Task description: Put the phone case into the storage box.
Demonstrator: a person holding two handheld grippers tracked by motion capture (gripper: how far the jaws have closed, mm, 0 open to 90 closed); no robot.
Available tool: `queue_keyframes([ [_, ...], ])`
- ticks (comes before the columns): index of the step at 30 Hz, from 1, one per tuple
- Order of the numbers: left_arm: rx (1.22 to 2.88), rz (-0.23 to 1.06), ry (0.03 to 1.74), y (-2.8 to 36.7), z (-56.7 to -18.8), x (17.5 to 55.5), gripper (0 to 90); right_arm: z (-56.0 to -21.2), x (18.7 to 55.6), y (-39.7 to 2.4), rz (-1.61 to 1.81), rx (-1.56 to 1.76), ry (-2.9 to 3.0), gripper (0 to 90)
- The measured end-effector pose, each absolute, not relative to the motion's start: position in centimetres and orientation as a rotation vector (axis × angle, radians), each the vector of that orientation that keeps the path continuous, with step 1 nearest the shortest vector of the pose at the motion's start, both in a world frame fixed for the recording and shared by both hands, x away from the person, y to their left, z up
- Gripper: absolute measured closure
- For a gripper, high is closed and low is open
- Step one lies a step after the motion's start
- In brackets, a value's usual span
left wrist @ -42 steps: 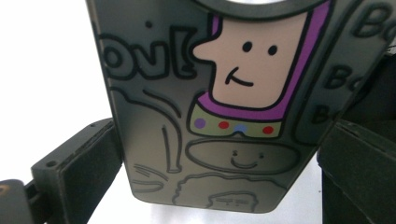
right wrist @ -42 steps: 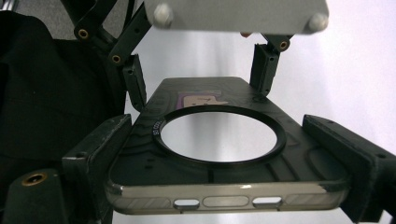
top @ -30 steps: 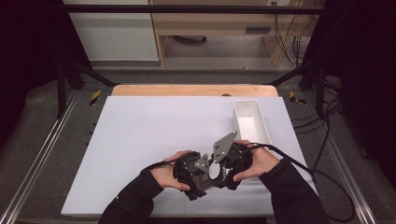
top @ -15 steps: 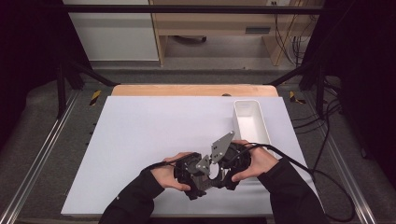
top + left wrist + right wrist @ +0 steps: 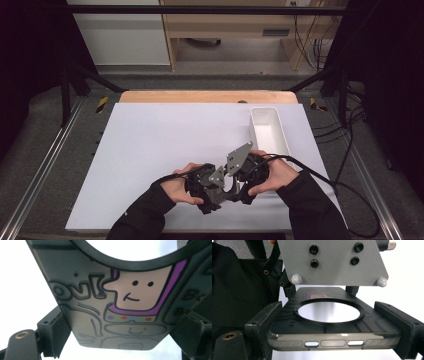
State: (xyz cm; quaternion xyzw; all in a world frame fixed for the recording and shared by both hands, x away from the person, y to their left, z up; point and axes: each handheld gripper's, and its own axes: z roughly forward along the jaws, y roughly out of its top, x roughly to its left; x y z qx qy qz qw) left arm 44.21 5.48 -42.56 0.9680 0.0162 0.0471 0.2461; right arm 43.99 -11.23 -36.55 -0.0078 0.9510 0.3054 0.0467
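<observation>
A smoky translucent phone case [image 5: 120,322] with a cartoon figure printed on it and a black ring [image 5: 329,311] hangs between both grippers near the table's front edge. My left gripper [image 5: 122,325] has just been closing its jaws; they now press on the case's two sides. My right gripper [image 5: 328,312] is shut on the case's other end, where the port slots [image 5: 334,343] face its camera. In the high view the left gripper [image 5: 207,187] and right gripper [image 5: 245,182] meet tip to tip, each in a hand, and hide the case.
A white oblong tray [image 5: 270,130] stands at the right, just beyond the right hand. The white table sheet [image 5: 165,145] stretches left and back to a wooden edge [image 5: 200,96]. Metal rails and cables run along both sides.
</observation>
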Motion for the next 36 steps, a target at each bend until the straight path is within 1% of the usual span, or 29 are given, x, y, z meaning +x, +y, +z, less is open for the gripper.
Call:
queue_keyframes([
  [9,2.609,0.146,0.046,5.8,-42.3,44.1,11.5,-36.3,43.9,-11.4,0.980,-0.019,2.877,11.1],
  [11,2.602,0.141,0.051,5.8,-42.2,44.1,11.6,-36.2,43.9,-11.4,0.996,-0.018,2.873,9.5],
  [12,2.599,0.146,0.053,5.8,-42.2,44.1,11.5,-36.3,43.9,-11.4,1.006,-0.012,2.881,6.4],
  [22,2.561,0.140,0.070,6.6,-42.0,44.2,11.5,-35.8,43.5,-12.0,1.098,0.029,2.768,1.4],
  [36,2.487,0.119,0.092,7.8,-42.1,44.4,11.5,-35.8,43.5,-14.4,1.310,0.110,2.664,1.9],
])
